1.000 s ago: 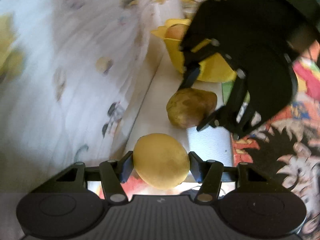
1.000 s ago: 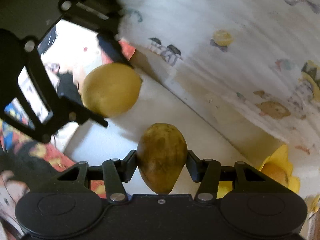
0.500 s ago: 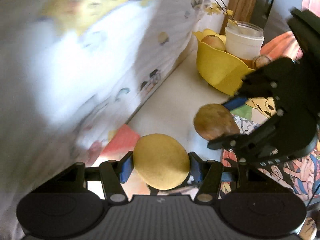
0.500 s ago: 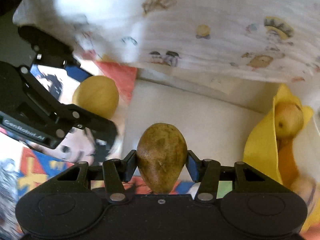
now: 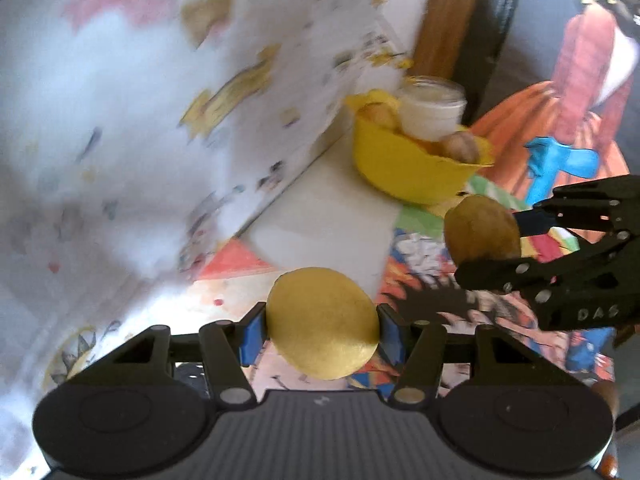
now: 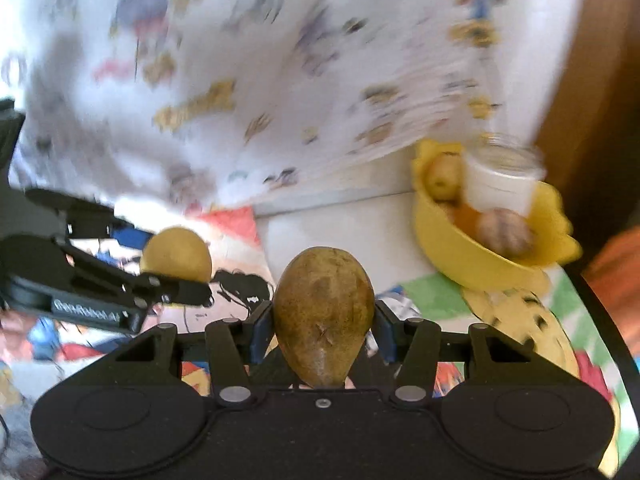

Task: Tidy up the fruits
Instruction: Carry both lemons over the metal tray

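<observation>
My left gripper is shut on a round yellow fruit and holds it above the colourful cloth. My right gripper is shut on a brown pear-shaped fruit. That brown fruit also shows in the left wrist view, to the right and ahead. The yellow fruit shows in the right wrist view, to the left. A yellow bowl with several fruits stands farther ahead; it also shows in the right wrist view, at the right.
A white jar stands in or just behind the bowl. A white patterned cloth hangs along the left like a wall. A white surface lies before the bowl. A cartoon-print cloth covers the near area.
Both grippers have drawn back and up from the white surface with their fruits. The bowl now sits farther off in both views.
</observation>
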{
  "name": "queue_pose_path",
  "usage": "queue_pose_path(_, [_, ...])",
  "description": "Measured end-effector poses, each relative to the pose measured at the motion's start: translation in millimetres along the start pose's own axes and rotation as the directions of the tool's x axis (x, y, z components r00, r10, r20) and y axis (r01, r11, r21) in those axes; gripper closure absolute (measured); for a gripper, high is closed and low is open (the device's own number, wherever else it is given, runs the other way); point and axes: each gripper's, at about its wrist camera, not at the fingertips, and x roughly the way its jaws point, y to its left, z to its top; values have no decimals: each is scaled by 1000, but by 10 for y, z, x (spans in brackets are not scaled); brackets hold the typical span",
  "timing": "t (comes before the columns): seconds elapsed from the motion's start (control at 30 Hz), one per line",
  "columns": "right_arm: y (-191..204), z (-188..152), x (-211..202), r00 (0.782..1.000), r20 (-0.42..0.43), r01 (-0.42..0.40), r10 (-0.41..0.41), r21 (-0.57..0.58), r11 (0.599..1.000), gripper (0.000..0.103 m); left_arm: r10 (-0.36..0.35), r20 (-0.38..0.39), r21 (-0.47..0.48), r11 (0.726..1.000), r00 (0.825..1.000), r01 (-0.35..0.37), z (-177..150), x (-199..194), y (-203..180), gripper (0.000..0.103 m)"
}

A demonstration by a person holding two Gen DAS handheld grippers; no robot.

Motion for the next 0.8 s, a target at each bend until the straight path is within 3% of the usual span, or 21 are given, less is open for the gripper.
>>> queue_pose_path(0.33, [127,-492,-1045,980,63,168,-189,249,954,50,-108,-13,115,987,994,109,49,-506,-529,41])
queue_pose_path(0.8, [632,-1569,-1770,944,-14,301,-330,445,843,50,-224,-88,213,948,971,238,-376,-878,-1090,41])
